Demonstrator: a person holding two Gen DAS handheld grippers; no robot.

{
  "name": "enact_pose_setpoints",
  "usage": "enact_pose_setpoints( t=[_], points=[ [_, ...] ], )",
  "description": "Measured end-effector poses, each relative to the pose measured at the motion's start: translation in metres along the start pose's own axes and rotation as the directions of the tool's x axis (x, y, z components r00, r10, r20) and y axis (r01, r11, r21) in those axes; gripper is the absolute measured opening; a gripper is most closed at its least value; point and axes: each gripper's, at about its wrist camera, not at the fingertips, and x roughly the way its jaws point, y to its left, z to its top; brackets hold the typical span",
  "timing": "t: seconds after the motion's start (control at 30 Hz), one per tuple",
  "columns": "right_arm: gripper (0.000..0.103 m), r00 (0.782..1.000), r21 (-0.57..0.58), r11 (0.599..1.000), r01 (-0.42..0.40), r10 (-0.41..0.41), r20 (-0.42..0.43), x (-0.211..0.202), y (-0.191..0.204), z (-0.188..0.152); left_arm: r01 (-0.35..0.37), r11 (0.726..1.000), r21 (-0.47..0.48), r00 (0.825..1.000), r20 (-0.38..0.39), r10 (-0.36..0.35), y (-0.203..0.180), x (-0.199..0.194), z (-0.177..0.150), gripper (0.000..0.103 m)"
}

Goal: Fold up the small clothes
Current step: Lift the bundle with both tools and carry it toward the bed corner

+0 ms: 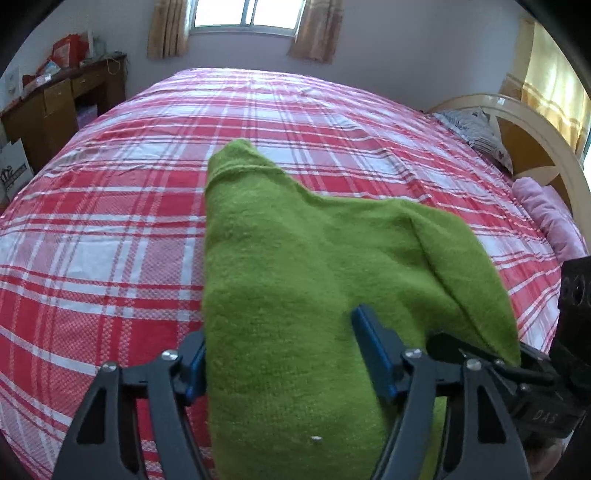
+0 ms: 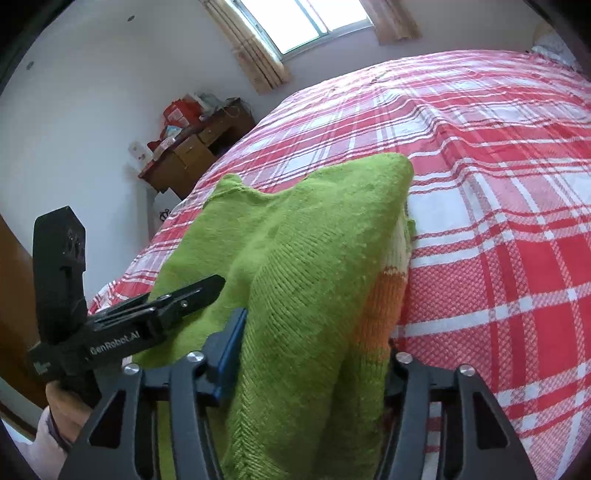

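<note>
A small green knitted garment (image 1: 295, 280) with orange and white stripes (image 2: 388, 295) lies on the red plaid bed (image 1: 110, 229). In the left wrist view it fills the space between the blue-padded fingers (image 1: 371, 350) of my left gripper (image 1: 280, 350), which is shut on its near edge. In the right wrist view my right gripper (image 2: 314, 354) is shut on the garment (image 2: 295, 258) too; its right finger is hidden under the cloth. The left gripper (image 2: 177, 299) shows at the left, on the same edge.
The red plaid bed (image 2: 498, 184) spreads ahead. A wooden desk (image 1: 55, 107) with clutter stands at the far left. Pillows (image 1: 480, 133) and a pink cloth (image 1: 550, 218) lie by the headboard (image 1: 535, 147) on the right. A curtained window (image 1: 243, 14) is behind.
</note>
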Motion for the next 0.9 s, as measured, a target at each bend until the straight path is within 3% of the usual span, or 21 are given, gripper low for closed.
enact_pose_setpoints(
  t=[0.33,0.53,0.9],
  points=[
    [0.046,0.996,-0.016,0.997,0.076,-0.076,0.042,-0.009,0.01,-0.011,-0.023,1.0,0.015,1.0,0.014,0.023,-0.007,-0.004,-0.002,0.058],
    [0.042,0.989,-0.087,0.986,0.143,-0.138,0.06,-0.018,0.024,-0.017,-0.024,1.0,0.018,1.0,0.003,0.024,-0.011,-0.008,-0.004,0.054],
    [0.041,0.995,0.011,0.996,0.088,-0.088,0.042,-0.019,0.011,-0.016,-0.038,0.999,0.024,0.999,0.013,0.038,-0.017,-0.005,-0.005,0.055]
  ],
)
